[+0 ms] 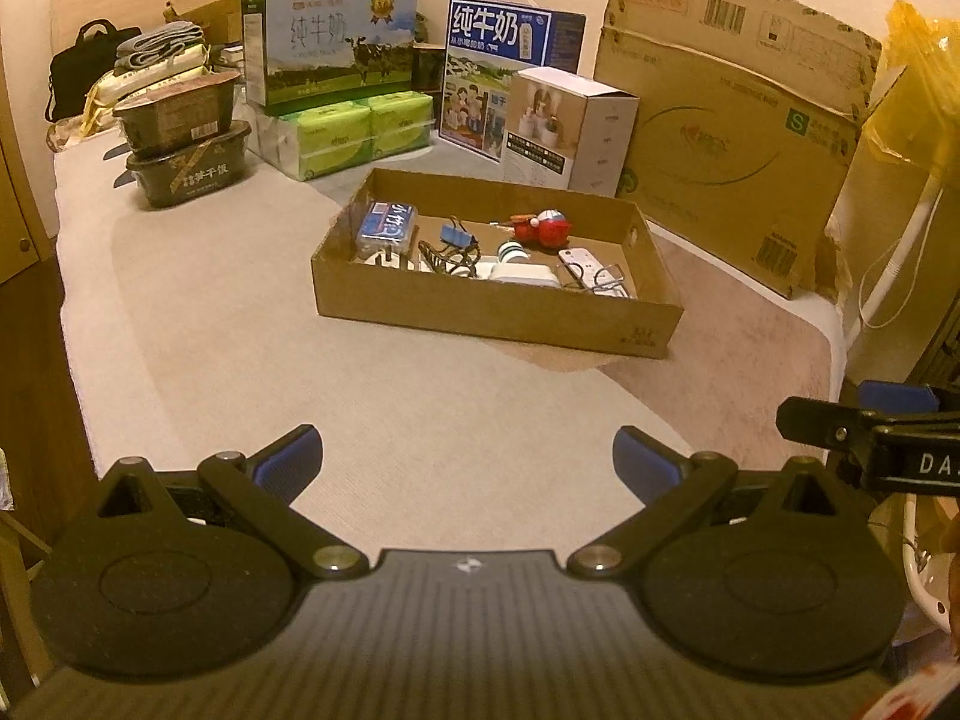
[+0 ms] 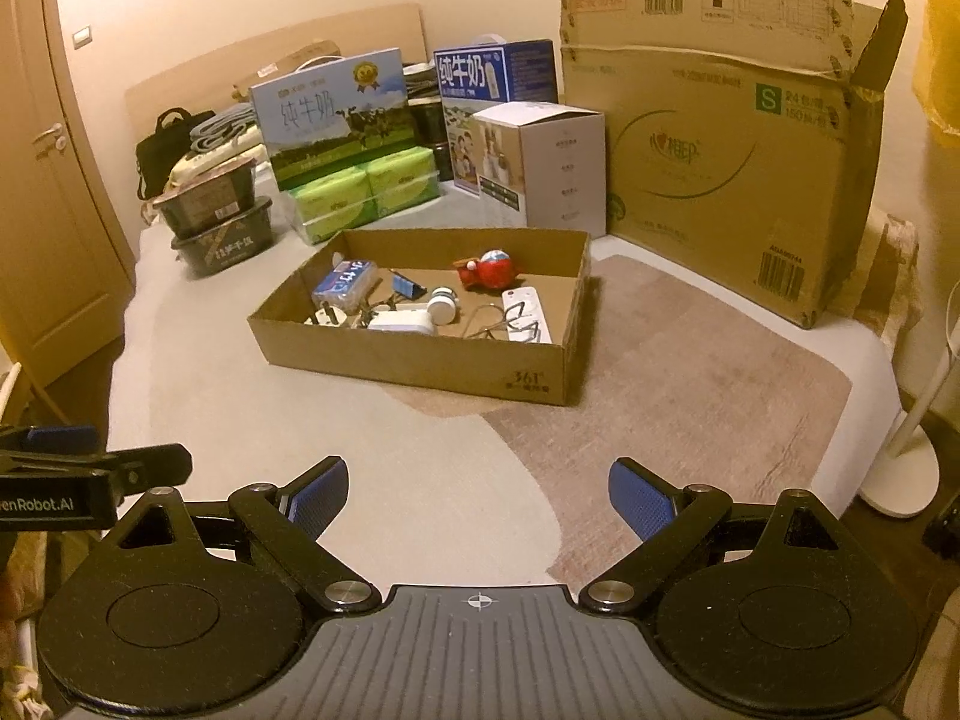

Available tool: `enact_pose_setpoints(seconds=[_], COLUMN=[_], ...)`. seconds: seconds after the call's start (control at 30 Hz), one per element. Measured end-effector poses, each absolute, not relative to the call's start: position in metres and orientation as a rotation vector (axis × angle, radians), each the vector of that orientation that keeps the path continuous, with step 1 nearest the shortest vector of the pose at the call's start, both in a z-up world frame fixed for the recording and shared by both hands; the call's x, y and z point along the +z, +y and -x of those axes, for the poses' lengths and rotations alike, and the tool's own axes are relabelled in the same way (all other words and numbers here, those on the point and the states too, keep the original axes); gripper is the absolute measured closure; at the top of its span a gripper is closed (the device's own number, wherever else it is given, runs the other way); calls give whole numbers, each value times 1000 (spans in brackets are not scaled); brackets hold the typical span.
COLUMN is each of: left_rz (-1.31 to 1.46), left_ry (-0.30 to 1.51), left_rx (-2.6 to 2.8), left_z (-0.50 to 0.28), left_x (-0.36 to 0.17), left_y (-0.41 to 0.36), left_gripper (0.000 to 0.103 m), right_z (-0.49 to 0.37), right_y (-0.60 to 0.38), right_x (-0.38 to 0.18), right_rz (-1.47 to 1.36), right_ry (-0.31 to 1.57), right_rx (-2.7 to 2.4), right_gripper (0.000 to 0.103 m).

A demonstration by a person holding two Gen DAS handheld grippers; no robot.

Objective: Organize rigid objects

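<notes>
A shallow cardboard tray (image 1: 492,318) (image 2: 420,360) sits on the bed. It holds several small items: a blue pack (image 1: 387,228) (image 2: 345,283), a blue clip (image 1: 455,234) (image 2: 407,285), a red toy figure (image 1: 543,228) (image 2: 486,270), a white charger (image 1: 522,273) (image 2: 402,321), a white roll (image 2: 443,303) and a white remote (image 1: 591,270) (image 2: 528,315). My left gripper (image 1: 465,462) is open and empty, well short of the tray. My right gripper (image 2: 478,498) is open and empty, also short of the tray.
Milk cartons (image 1: 336,42) (image 2: 498,72), green tissue packs (image 1: 354,132), a white box (image 1: 570,126), stacked black food tubs (image 1: 186,150) and a big cardboard box (image 1: 738,120) (image 2: 720,144) line the back. A white stand (image 2: 906,468) stands at the right.
</notes>
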State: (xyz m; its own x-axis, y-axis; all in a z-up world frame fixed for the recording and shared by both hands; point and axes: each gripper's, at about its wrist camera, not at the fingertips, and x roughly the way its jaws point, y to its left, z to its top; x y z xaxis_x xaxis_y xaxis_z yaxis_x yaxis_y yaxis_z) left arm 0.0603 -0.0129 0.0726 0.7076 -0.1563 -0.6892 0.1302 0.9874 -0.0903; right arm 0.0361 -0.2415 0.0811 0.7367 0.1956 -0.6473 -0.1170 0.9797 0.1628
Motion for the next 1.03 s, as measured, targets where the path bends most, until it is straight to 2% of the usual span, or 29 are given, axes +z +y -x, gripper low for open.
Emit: enact_pose_setpoints(seconds=[1.03], left_rz=[44], left_ry=[783], left_rx=[-173], left_z=[-71], left_x=[61], left_y=[-19], left_gripper=[0], right_z=[-45], right_y=[-247], right_x=[71], right_rz=[-110], right_ry=[744], right_rx=[161], right_gripper=[10])
